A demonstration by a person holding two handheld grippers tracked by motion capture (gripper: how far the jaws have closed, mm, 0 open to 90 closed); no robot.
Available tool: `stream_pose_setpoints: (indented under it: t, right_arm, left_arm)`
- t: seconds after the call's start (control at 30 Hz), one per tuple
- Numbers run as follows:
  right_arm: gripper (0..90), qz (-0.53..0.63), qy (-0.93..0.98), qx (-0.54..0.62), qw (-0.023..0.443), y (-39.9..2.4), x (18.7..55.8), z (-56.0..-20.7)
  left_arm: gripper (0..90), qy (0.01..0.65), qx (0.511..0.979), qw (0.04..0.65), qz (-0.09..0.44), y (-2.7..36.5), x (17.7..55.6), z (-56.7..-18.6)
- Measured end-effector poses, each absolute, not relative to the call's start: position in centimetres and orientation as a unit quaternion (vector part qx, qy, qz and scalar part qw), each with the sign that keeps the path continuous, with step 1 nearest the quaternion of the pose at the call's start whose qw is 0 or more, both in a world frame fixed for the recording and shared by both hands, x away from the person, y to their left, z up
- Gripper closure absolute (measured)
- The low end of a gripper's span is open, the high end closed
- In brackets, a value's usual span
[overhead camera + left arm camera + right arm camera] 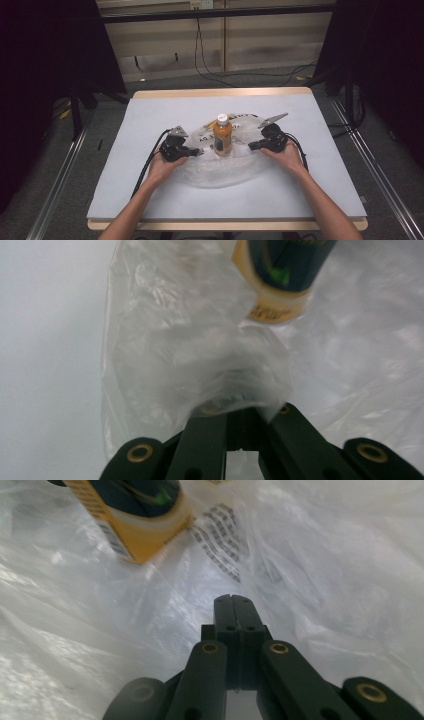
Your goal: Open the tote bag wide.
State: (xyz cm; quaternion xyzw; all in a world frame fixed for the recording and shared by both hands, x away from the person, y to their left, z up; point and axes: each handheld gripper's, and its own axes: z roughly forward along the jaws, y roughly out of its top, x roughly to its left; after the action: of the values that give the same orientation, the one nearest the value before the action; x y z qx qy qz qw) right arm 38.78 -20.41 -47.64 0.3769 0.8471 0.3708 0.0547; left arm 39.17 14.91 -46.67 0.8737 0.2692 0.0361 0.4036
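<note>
Pinching plastic bag with left tongs, jaws clamped on fold; right tongs together on film. Bottle upright mid-surface; I judge bagging.

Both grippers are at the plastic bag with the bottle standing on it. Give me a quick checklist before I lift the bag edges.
1. Left gripper shut on the plastic bag: ok, film bunched between its jaws.
2. Right gripper holding film: cannot tell; jaws shut, no film visible between them.
3. Bottle upright: ok.
4. Bottle cap on: ok.
5. Bottle between the two grippers: ok.
</note>
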Motion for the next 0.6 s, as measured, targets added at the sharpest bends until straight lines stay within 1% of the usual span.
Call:
stream_pose_setpoints:
  t: [0.03, 0.07, 0.3, 0.33, 0.37, 0.4, 0.47, 0.5, 0.6]
  right_arm:
    - [90.0, 0.378, 0.845, 0.375, 0.055, -20.4, 38.6, -47.4]
    - [90.0, 0.392, 0.839, 0.372, 0.064, -20.5, 38.3, -47.0]
    - [90.0, 0.451, 0.812, 0.362, 0.075, -21.5, 36.3, -45.1]
    - [87.7, 0.459, 0.808, 0.361, 0.079, -21.6, 36.0, -44.9]
    - [78.9, 0.466, 0.804, 0.361, 0.079, -21.8, 35.7, -44.7]
    - [74.0, 0.473, 0.798, 0.364, 0.083, -21.9, 35.5, -44.6]
    - [65.2, 0.486, 0.791, 0.36, 0.088, -22.1, 34.9, -44.3]
    - [58.3, 0.492, 0.788, 0.357, 0.096, -22.1, 34.6, -44.1]
    - [43.5, 0.514, 0.772, 0.357, 0.114, -22.5, 33.5, -43.6]
  left_arm:
    - [90.0, 0.262, 0.866, 0.424, 0.033, 15.1, 38.8, -46.2]
    - [90.0, 0.26, 0.865, 0.429, 0.033, 15.2, 38.6, -46.0]
    - [90.0, 0.236, 0.839, 0.487, 0.048, 16.3, 36.3, -44.2]
    - [89.1, 0.234, 0.836, 0.494, 0.05, 16.4, 36.1, -44.1]
    - [86.3, 0.23, 0.835, 0.498, 0.051, 16.5, 35.8, -43.9]
    - [84.8, 0.228, 0.834, 0.498, 0.056, 16.6, 35.5, -43.7]
    - [83.1, 0.219, 0.833, 0.505, 0.049, 16.7, 34.9, -43.3]
    - [80.5, 0.219, 0.833, 0.505, 0.049, 16.7, 34.9, -43.3]
    - [69.1, 0.212, 0.827, 0.517, 0.061, 17.1, 34.0, -42.8]
